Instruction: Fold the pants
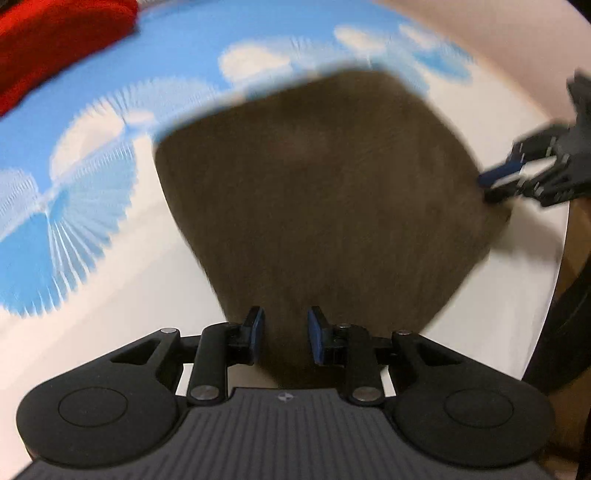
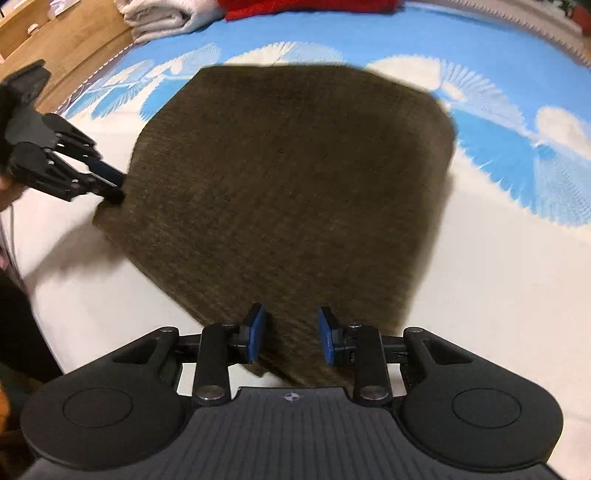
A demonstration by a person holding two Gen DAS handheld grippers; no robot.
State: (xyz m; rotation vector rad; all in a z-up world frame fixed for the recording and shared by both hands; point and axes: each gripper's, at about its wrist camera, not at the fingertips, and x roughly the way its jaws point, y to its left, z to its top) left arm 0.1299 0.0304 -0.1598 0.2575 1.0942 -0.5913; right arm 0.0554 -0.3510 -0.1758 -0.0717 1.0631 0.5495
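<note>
home bedroom | blue-and-white patterned bedsheet (image 2: 498,258) | folded towels (image 2: 162,14) | wooden furniture (image 2: 62,40)

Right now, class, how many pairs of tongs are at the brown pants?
2. The left tongs straddle the near corner of the brown pants; the right tongs straddle another corner. Each also shows at the other view's edge.

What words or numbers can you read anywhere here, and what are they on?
No words or numbers can be read.
The left gripper body carries only a small round cross mark, not letters.
The right gripper body has the same kind of mark.
The brown pants show no label.
The blue and white sheet has only a fan pattern.
</note>
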